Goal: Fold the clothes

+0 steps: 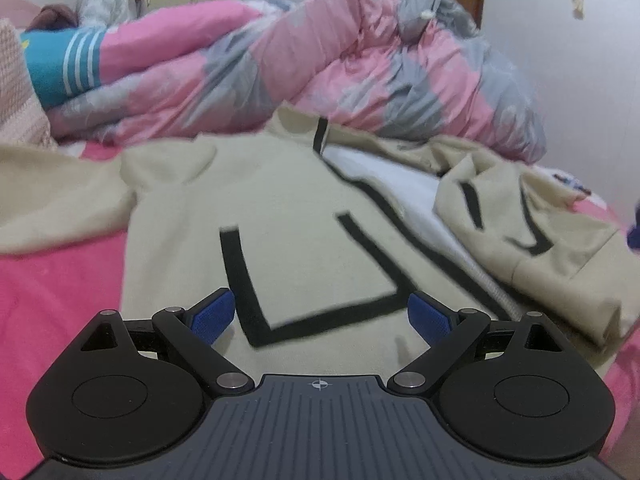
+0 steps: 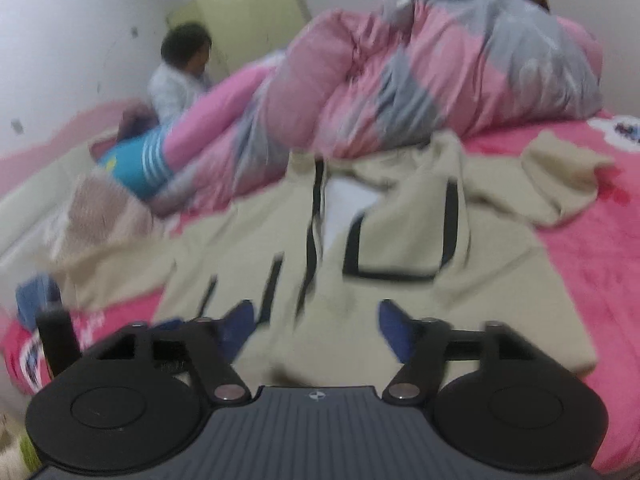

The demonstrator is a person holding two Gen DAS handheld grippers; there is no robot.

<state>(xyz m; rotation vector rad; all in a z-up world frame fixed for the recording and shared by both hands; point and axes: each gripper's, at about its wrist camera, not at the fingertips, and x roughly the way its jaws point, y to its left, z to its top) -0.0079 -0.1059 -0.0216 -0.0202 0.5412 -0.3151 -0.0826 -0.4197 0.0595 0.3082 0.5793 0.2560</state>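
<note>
A beige zip jacket (image 1: 288, 208) with black line trim and a white lining lies spread on the pink bedsheet (image 1: 52, 292), its front partly open. My left gripper (image 1: 320, 316) hovers over the jacket's lower left panel, jaws wide apart, nothing between the blue pads (image 1: 212, 316). In the right wrist view the same jacket (image 2: 400, 240) lies ahead, one sleeve (image 2: 560, 176) reaching off to the right. My right gripper (image 2: 316, 324) stands open above the jacket's hem, with cloth below the pads but not pinched.
A bunched pink and grey quilt (image 1: 340, 64) fills the back of the bed. A person in white (image 1: 108, 0) sits at the far left behind it. A blue striped cloth (image 1: 64, 64) and a pink knit cloth (image 1: 16, 92) lie at the left. A white wall (image 1: 580, 80) bounds the right.
</note>
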